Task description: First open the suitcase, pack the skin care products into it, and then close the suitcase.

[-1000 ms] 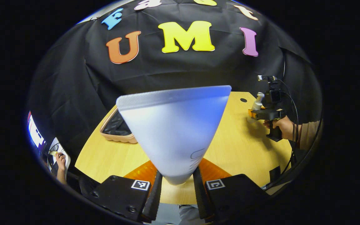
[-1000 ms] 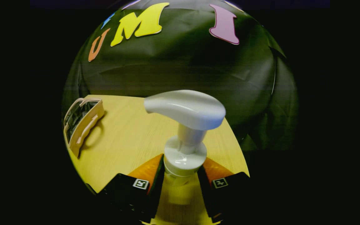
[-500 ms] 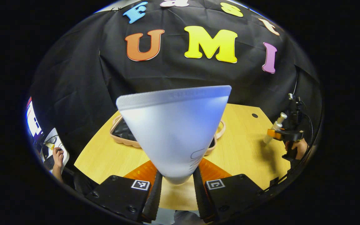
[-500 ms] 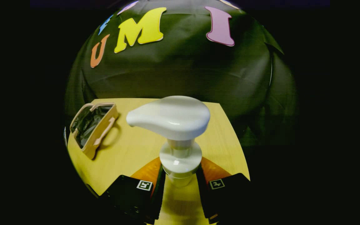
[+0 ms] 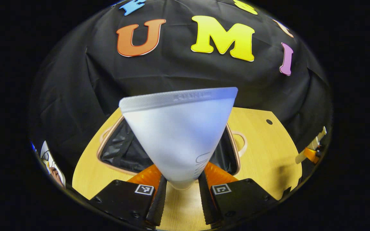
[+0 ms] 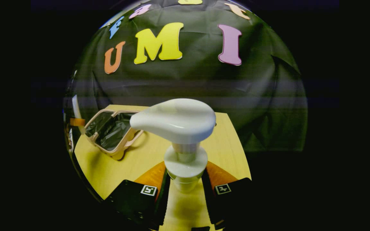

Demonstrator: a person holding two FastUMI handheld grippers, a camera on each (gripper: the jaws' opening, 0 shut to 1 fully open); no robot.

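Note:
My left gripper is shut on a white squeeze tube, crimped end pointing away, held just in front of the open beige suitcase with black lining. The tube hides the suitcase's middle. My right gripper is shut on the neck of a white pump bottle, its pump head facing me. In the right gripper view the open suitcase lies to the left on the wooden table. At the far right edge of the left gripper view, the pump bottle shows in the other gripper.
The wooden table carries the suitcase near its back left; a small dark hole sits at the back right. Black cloth wall stands close behind. A hand shows beyond the table's left edge.
My left gripper has moved with the tube toward the suitcase, which now looms larger and centred. The right gripper turned left, bringing the suitcase closer to the middle of its view.

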